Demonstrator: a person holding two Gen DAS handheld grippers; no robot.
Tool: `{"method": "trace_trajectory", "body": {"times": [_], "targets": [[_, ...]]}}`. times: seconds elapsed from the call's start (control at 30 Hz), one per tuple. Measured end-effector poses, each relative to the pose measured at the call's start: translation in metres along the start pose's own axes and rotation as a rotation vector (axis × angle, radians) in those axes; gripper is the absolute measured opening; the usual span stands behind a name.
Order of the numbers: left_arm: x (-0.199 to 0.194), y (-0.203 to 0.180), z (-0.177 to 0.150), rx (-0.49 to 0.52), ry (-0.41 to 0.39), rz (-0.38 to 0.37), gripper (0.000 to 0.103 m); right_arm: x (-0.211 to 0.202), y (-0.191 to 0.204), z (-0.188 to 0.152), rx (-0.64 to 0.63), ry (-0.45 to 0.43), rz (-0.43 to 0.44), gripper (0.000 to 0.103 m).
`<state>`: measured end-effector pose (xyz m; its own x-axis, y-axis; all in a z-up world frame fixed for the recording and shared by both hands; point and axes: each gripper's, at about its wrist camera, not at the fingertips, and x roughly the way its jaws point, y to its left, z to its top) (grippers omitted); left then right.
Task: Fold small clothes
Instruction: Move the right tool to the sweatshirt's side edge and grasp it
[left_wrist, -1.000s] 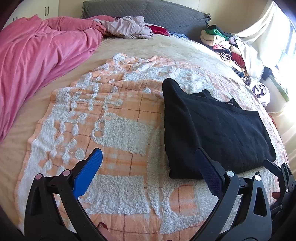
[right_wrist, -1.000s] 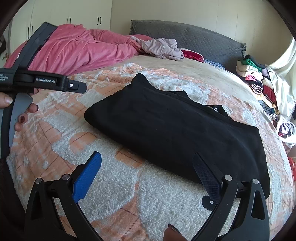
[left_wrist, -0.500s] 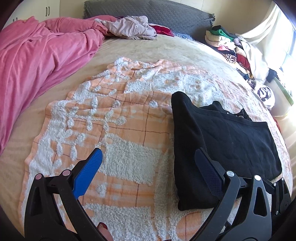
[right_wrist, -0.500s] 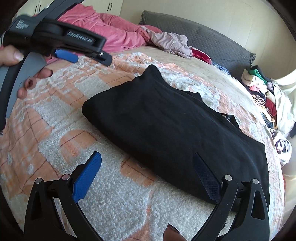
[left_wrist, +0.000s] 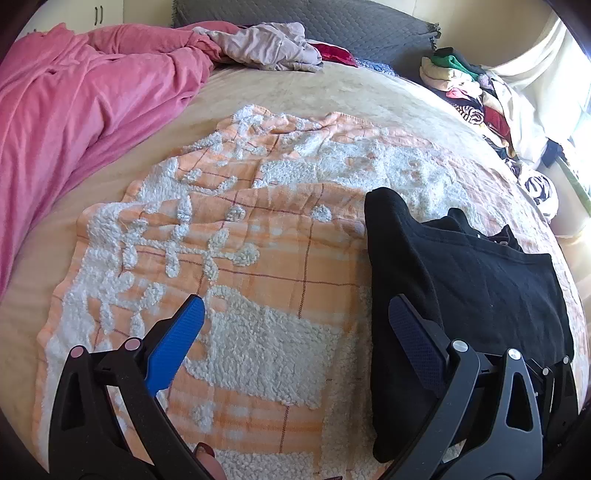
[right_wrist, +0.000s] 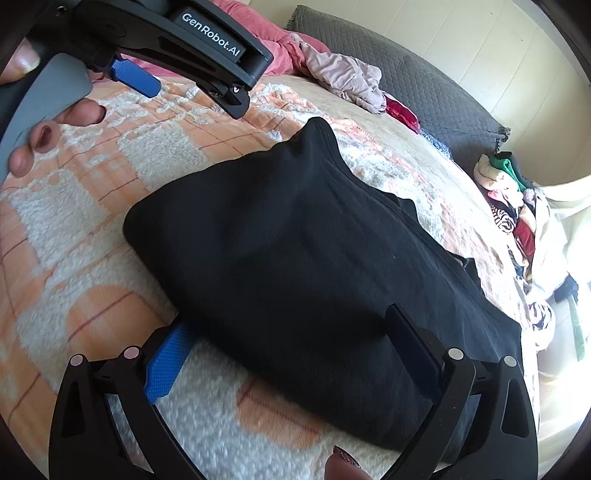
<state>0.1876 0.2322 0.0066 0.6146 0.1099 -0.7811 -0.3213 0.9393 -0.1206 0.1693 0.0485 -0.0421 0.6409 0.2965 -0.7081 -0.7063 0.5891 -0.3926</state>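
Observation:
A folded black garment (right_wrist: 314, 266) lies on an orange and white tufted blanket (right_wrist: 74, 229). My right gripper (right_wrist: 288, 326) is open at the garment's near edge; its blue finger (right_wrist: 166, 365) has its tip hidden at the cloth's edge, and the dark finger rests over the cloth. In the left wrist view the black garment (left_wrist: 480, 288) lies to the right. My left gripper (left_wrist: 295, 325) is open above the blanket (left_wrist: 258, 266), its dark right finger (left_wrist: 413, 339) over the garment's left edge. A hand (right_wrist: 40, 136) holds the left gripper (right_wrist: 188, 88) at top left.
A pink duvet (left_wrist: 74, 110) is heaped along the bed's left side. A mauve garment (left_wrist: 266, 48) and grey pillows (left_wrist: 369, 29) lie at the head. A pile of mixed clothes (left_wrist: 476, 96) sits at the far right edge by a curtain.
Both grippers have moved in and down toward the black garment. The right gripper now straddles its near edge, and the left gripper's right finger has reached its left edge. Both stay open.

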Motion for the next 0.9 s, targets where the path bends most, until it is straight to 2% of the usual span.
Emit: {"method": "trace_trajectory", "body": {"times": [0.37, 0.4, 0.43, 0.57, 0.67, 0.73, 0.9], "targets": [[0.014, 0.005, 0.001, -0.036, 0.018, -0.015, 0.093, 0.017, -0.004, 0.013, -0.035, -0.042, -0.079, 0.096], [0.015, 0.004, 0.001, -0.037, 0.019, -0.016, 0.093, 0.016, -0.004, 0.011, -0.034, -0.049, -0.073, 0.091], [0.016, 0.003, 0.001, -0.036, 0.023, -0.019, 0.093, 0.014, -0.004, 0.009, -0.035, -0.052, -0.062, 0.081], [0.018, -0.001, -0.002, -0.04, 0.025, -0.045, 0.093, 0.008, -0.009, 0.002, -0.024, -0.078, -0.054, 0.066], [0.016, -0.005, -0.003, -0.049, 0.02, -0.079, 0.093, 0.002, -0.013, -0.001, -0.008, -0.098, -0.042, 0.049], [0.015, -0.009, -0.003, -0.053, 0.028, -0.115, 0.093, -0.001, -0.018, -0.004, 0.009, -0.106, -0.039, 0.034], [0.018, -0.025, 0.005, -0.074, 0.085, -0.216, 0.093, -0.01, -0.035, -0.01, 0.085, -0.141, 0.003, 0.025]]}}
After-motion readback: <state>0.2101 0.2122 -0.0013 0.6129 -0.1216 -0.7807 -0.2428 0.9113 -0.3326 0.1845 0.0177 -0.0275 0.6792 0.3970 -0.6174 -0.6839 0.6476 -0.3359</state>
